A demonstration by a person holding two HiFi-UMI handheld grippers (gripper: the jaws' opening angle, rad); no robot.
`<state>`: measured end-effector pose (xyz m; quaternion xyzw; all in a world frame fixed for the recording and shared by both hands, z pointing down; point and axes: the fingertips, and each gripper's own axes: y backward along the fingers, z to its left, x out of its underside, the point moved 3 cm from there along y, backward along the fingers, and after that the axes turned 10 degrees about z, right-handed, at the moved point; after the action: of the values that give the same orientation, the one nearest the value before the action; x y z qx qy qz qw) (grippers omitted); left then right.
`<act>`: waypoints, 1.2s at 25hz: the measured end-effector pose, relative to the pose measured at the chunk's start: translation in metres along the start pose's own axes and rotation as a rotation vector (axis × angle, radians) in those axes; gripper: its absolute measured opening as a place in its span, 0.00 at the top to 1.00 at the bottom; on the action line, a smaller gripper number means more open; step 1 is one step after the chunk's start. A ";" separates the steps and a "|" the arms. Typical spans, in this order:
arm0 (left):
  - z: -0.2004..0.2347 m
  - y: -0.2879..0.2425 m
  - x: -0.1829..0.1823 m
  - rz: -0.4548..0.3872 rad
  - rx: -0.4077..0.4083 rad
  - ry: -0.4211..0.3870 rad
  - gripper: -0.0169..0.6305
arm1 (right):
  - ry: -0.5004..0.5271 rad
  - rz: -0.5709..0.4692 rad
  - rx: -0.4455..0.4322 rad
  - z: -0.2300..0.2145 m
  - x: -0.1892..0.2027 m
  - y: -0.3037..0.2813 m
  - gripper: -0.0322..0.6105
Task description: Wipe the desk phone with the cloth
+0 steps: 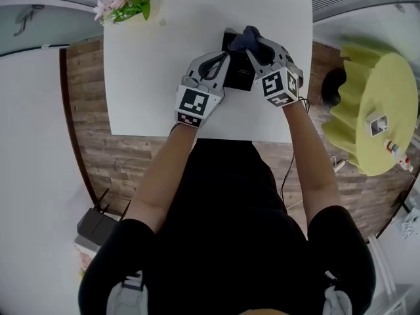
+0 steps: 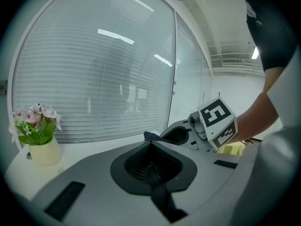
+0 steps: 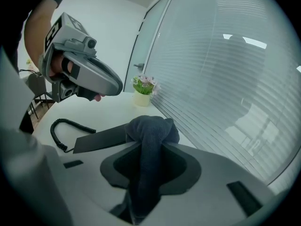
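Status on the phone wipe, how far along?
Done: the cloth is picked up and clamped in the jaws of the right gripper. In hand: its bunched end looks pressed on the desk phone; the left gripper, shut on nothing, sits beside it. Left: the wipe itself; coverage so far can't be told.

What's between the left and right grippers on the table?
The black desk phone lies between the left gripper and the right gripper, which is shut on the dark cloth at the phone's far end. The head view shows this best.
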<state>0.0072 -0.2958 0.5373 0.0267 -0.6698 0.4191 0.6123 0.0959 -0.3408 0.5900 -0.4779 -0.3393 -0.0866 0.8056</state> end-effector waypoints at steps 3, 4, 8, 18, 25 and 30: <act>0.000 -0.003 0.004 0.009 0.003 0.003 0.96 | 0.011 -0.004 -0.003 0.002 0.001 0.001 0.77; 0.000 -0.004 0.005 0.012 0.003 0.003 0.96 | 0.014 -0.005 -0.005 0.003 0.001 0.001 0.77; -0.002 -0.007 0.011 0.018 0.019 0.006 0.96 | 0.025 0.002 -0.020 0.009 0.005 0.001 0.77; -0.005 -0.006 0.026 0.041 0.019 0.003 0.96 | 0.039 0.041 -0.028 0.033 0.018 0.006 0.77; -0.012 -0.002 0.042 0.063 0.029 0.010 0.96 | 0.062 0.070 -0.042 0.056 0.028 0.009 0.77; -0.016 0.003 0.052 0.077 0.033 0.007 0.96 | 0.071 0.086 -0.051 0.075 0.035 0.012 0.77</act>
<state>0.0058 -0.2597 0.5777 0.0094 -0.6612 0.4533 0.5977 0.0934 -0.2661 0.6271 -0.5090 -0.2875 -0.0775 0.8076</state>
